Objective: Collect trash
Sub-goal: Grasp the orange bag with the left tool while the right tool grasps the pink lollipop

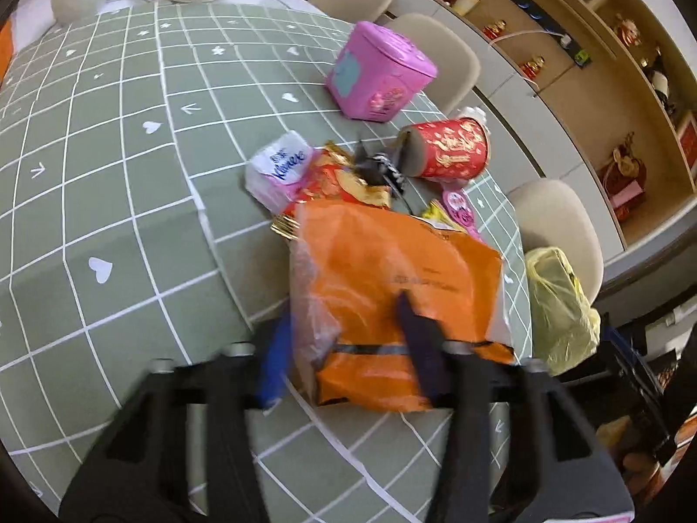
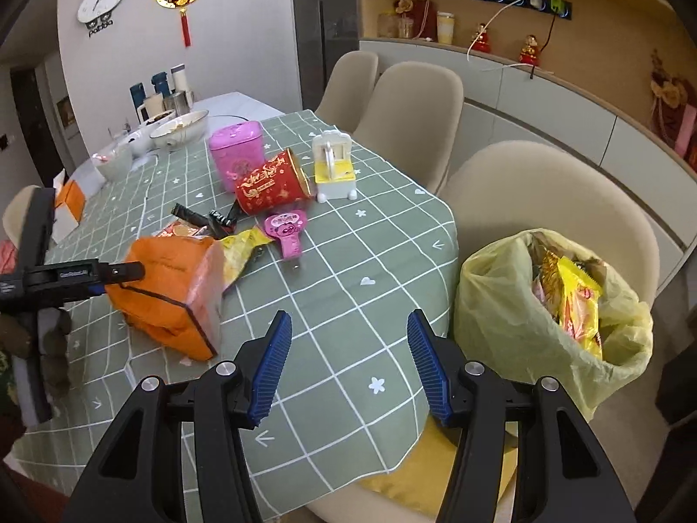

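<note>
A: Hard to make out in the left wrist view: motion blur across the left gripper (image 1: 344, 340), one blue pad half hidden behind the orange bag (image 1: 392, 287).

B: Clearer from the right wrist view. Left gripper (image 2: 126, 272) reaching in level from the left edge, jaws clamped on the near corner of the orange bag (image 2: 170, 287), resting on the green checked tablecloth (image 2: 340, 270). Fine print on the bag too small to read.

A: And the right gripper (image 2: 348, 366)?

B: Angled down over the table's near edge, jaws wide apart, nothing between them. Just beside it, on a beige chair (image 2: 544, 191), a yellow trash bag (image 2: 522, 305), mouth open, wrappers inside.

A: Legible writing?

B: "Kleenex" on a tissue pack (image 1: 279, 165) beside the wrapper pile (image 1: 348, 183); gold characters on the tipped red cup (image 1: 453, 148), unreadable. Pink tin (image 1: 379, 74) well behind.
</note>
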`<state>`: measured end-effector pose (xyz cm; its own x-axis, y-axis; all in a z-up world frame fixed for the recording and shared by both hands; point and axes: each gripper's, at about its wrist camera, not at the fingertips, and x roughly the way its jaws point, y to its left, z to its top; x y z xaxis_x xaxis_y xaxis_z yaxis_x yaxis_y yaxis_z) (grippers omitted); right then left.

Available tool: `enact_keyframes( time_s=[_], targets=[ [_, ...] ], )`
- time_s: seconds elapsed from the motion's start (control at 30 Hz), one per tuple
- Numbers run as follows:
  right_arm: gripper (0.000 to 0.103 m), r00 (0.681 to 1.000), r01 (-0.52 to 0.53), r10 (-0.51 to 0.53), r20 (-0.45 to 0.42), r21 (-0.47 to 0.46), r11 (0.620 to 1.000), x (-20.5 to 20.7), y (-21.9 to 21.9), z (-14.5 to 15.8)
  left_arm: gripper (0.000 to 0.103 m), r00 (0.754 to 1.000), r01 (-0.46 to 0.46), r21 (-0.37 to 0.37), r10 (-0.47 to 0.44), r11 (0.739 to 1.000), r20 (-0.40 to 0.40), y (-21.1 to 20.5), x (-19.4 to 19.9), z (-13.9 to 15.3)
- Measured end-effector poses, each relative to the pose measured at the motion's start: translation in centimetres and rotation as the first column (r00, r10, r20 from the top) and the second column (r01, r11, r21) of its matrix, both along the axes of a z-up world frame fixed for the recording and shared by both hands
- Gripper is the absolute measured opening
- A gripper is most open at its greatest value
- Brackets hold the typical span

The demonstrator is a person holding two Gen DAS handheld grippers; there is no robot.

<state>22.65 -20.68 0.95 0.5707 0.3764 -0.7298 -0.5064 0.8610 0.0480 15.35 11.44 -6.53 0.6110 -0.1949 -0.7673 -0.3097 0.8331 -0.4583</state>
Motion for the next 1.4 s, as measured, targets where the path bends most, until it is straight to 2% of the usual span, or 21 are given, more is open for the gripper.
enact_keyframes(
  time_s=[0.03, 0.07, 0.17, 0.23, 0.43, 0.57, 0.7, 0.8, 0.93, 0.97, 1.0, 1.03, 1.07, 1.1, 1.4],
  targets=[
    [0.053, 1.000, -0.007, 0.007, -0.005, 0.003, 1.000, 0.2, 0.2, 0.0, 0.016, 1.000, 0.012, 0.009, -0.012, 1.000, -0.002, -0.3, -0.1, 0.2],
    [0.053, 1.000, -0.016, 0.016, -0.011, 0.006, 1.000, 0.6, 0.6, -0.2, 0.015, 1.000, 0.026, 0.018, -0.026, 0.999, 0.000, -0.7, -0.3, 0.6],
    [0.053, 0.998, -0.052, 0.054, -0.040, 0.044, 0.998, 1.8, 1.6, -0.5, 0.013, 0.998, 0.059, 0.040, -0.060, 0.997, 0.034, -1.5, -0.8, 2.1],
    [0.053, 0.995, -0.085, 0.087, -0.041, 0.046, 0.995, 2.7, 3.0, -0.8, 0.012, 0.996, 0.063, 0.081, -0.068, 0.995, 0.052, -1.9, -1.2, 3.4],
    [0.053, 0.985, -0.171, 0.171, -0.020, 0.026, 0.985, 4.8, 6.6, -1.9, 0.011, 0.997, 0.059, 0.162, -0.067, 0.985, 0.043, -0.9, -1.4, 5.2],
    [0.053, 0.972, -0.232, 0.232, -0.024, 0.004, 0.973, 7.7, 9.0, -3.7, 0.011, 0.999, 0.050, 0.143, -0.049, 0.988, -0.009, 0.2, -1.6, 4.6],
    [0.053, 0.959, -0.273, 0.271, -0.081, -0.013, 0.962, 10.7, 10.9, -6.4, 0.012, 0.999, 0.020, 0.132, -0.014, 0.991, -0.048, 0.7, -2.2, 3.8],
    [0.053, 0.948, -0.301, 0.299, -0.113, -0.005, 0.954, 11.8, 11.8, -7.7, 0.012, 0.998, -0.007, 0.117, 0.014, 0.993, -0.062, 0.9, -2.5, 3.4],
    [0.052, 0.933, -0.346, 0.339, -0.116, -0.048, 0.937, 12.8, 14.1, -9.1, 0.012, 0.996, -0.005, 0.125, 0.016, 0.992, -0.082, 0.5, -2.4, 3.0],
    [0.045, 0.935, -0.343, 0.335, -0.118, -0.052, 0.938, 13.1, 14.4, -9.3, 0.012, 0.996, -0.003, 0.128, 0.014, 0.992, -0.084, 0.3, -2.3, 3.1],
    [0.037, 0.937, -0.335, 0.327, -0.120, -0.052, 0.941, 13.3, 14.5, -9.3, 0.012, 0.996, -0.001, 0.131, 0.012, 0.991, -0.084, 0.2, -2.3, 3.1],
    [0.035, 0.944, -0.313, 0.306, -0.120, -0.044, 0.949, 13.4, 14.5, -9.2, 0.012, 0.996, 0.002, 0.134, 0.009, 0.991, -0.084, 0.0, -2.2, 3.2],
    [0.022, 0.949, -0.298, 0.292, -0.120, -0.033, 0.954, 13.5, 14.3, -9.0, 0.012, 0.996, 0.004, 0.135, 0.007, 0.991, -0.084, -0.2, -2.2, 3.3],
    [0.020, 0.953, -0.281, 0.277, -0.120, -0.016, 0.960, 13.3, 13.9, -8.6, 0.012, 0.996, 0.006, 0.133, 0.005, 0.991, -0.084, -0.3, -2.1, 3.3],
    [0.020, 0.970, -0.222, 0.228, -0.088, 0.068, 0.973, 9.5, 9.1, -4.2, 0.012, 0.996, 0.064, 0.108, -0.057, 0.992, -0.065, -2.0, -0.9, 3.6]
  ],
)
